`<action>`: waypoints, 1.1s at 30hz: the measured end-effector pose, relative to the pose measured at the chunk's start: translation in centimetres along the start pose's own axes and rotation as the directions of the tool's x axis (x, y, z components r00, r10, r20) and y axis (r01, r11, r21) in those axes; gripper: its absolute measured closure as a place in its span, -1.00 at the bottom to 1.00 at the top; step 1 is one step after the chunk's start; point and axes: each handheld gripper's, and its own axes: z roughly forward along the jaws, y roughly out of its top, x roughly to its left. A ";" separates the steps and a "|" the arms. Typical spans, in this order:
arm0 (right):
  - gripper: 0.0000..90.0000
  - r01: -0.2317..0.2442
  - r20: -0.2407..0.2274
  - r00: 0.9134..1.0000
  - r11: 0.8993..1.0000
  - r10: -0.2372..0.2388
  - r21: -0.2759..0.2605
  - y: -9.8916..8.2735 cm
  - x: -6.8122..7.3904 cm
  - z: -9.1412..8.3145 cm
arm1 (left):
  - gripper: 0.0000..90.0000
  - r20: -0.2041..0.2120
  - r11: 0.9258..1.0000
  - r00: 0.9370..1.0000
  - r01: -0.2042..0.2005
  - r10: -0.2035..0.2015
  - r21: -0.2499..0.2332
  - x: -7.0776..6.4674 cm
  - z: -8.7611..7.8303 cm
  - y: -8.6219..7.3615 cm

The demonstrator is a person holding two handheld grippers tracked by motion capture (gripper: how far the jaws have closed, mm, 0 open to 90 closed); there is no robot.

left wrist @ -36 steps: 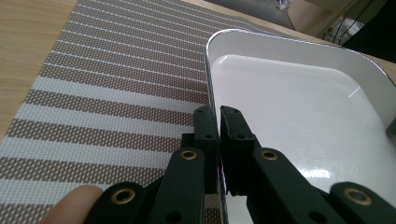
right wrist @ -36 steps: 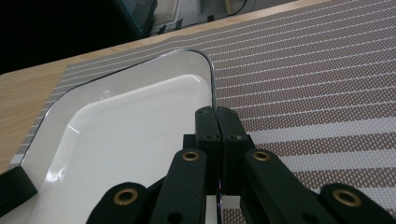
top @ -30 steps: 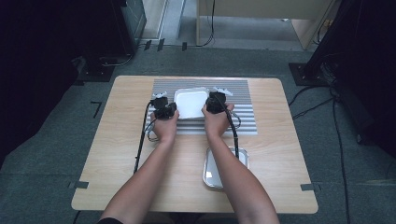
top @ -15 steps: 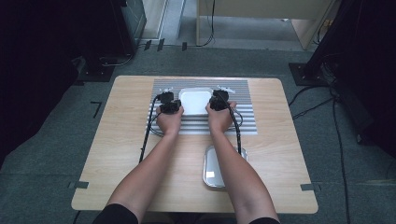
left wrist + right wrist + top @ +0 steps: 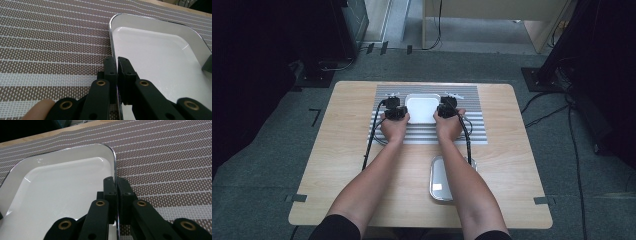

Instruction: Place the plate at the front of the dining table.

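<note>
Two grippers clamp one white tray [image 5: 421,108] by its opposite side rims, on a striped woven mat [image 5: 472,112] toward the far side of the wooden bench [image 5: 342,150]. In the high view the left gripper [image 5: 393,111] sits at the tray's left edge and the right gripper [image 5: 447,108] at its right edge, each held in a hand, with black cables trailing back along the forearms toward the near edge of the bench. In the left gripper view the left gripper [image 5: 116,65] has its fingers [image 5: 110,70] clenched on the thin raised rim of the tray [image 5: 160,57], one finger outside over the mat [image 5: 50,45] and one inside over the white floor. The right gripper view shows the same grasp mirrored: the right gripper [image 5: 115,185] pinches the rim of the tray [image 5: 62,187] with the mat [image 5: 170,162] on the outer side. The tray looks empty and shiny. A second, metal tray [image 5: 438,180] lies on bare wood nearer the person, partly under the right forearm, well apart from the white one.
</note>
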 end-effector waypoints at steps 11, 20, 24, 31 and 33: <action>0.95 0.022 0.006 1.000 1.000 -0.022 -0.010 -0.2 0.1 0.0 | 0.91 0.011 1.000 1.000 -0.010 0.010 -0.007 0.1 -0.1 -0.4; 0.95 0.020 -0.001 1.000 1.000 -0.020 -0.011 -0.2 -0.1 0.0 | 0.91 0.009 1.000 1.000 -0.006 0.006 -0.006 0.0 -0.1 -0.5; 0.95 0.030 0.000 1.000 0.999 -0.030 -0.015 -0.2 -0.1 0.0 | 0.90 0.013 1.000 1.000 -0.005 0.006 -0.009 0.0 -0.1 -0.6; 0.95 0.024 -0.014 1.000 1.000 -0.024 -0.012 -0.2 -0.3 0.0 | 0.90 0.019 1.000 1.000 -0.001 0.001 -0.008 0.1 -0.2 -0.7; 0.95 0.032 -0.012 0.999 0.999 -0.032 -0.016 -0.2 -0.2 0.0 | 0.90 0.023 1.000 1.000 0.000 0.000 -0.009 0.1 -0.2 -0.7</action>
